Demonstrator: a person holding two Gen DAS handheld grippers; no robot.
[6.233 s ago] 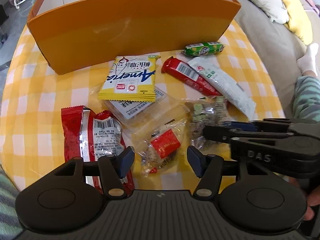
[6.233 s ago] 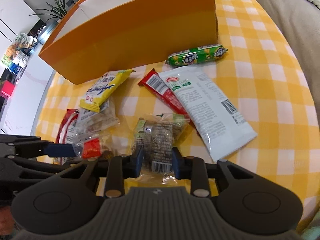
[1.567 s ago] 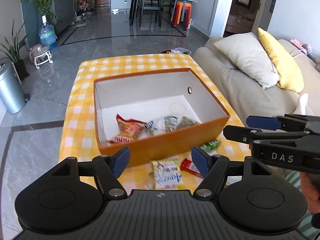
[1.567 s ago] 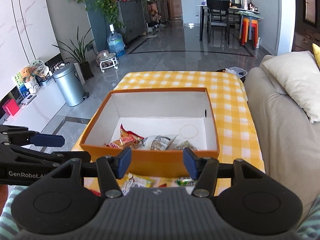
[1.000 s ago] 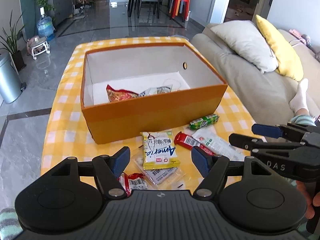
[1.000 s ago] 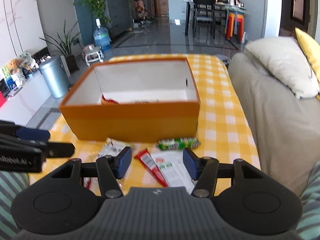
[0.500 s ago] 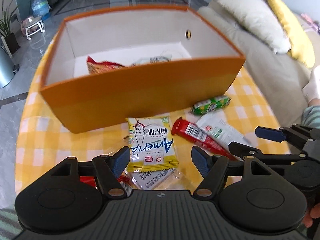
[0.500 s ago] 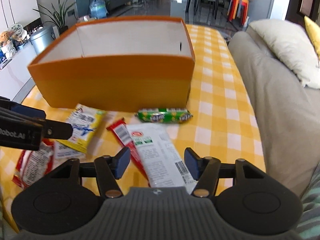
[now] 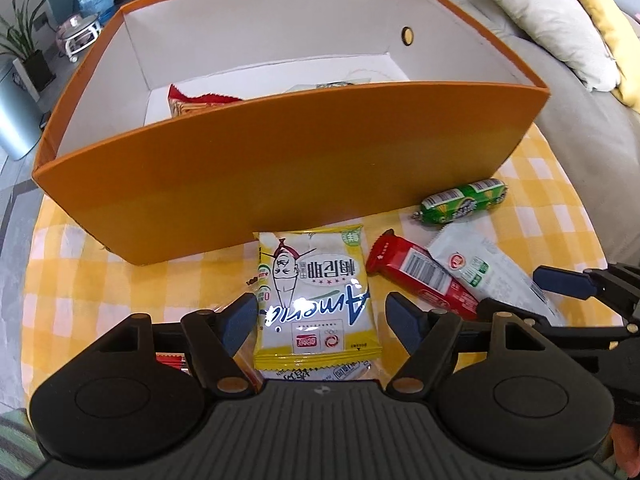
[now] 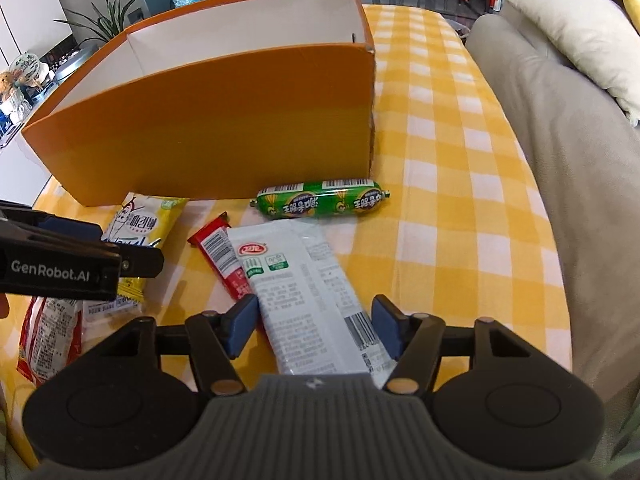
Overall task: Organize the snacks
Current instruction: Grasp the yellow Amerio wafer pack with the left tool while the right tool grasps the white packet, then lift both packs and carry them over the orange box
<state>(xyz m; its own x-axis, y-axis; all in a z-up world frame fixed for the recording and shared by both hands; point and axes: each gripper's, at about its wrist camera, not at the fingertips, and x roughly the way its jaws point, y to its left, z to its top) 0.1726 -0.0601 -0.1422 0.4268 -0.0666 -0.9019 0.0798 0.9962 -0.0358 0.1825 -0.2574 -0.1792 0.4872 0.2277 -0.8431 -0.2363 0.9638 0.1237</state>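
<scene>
My left gripper hangs open just above a yellow snack packet that lies before the orange box; its pads stand clear of the packet. The jaws of my right gripper are opening, and a long white packet lies on the cloth between them, untouched. Under that packet's left edge lies a red bar. A green sausage stick rests by the box's near right corner. Inside the box a red packet shows over the front wall.
A red-and-silver packet and a clear packet lie at the near left under the left gripper. The yellow checked tablecloth runs bare to the right of the box. A grey sofa with cushions borders the table's right edge.
Both grippers have sunk from high over the box to just above the snacks in front of it. The box's inside has dropped mostly out of sight. The right jaws stand slightly wider.
</scene>
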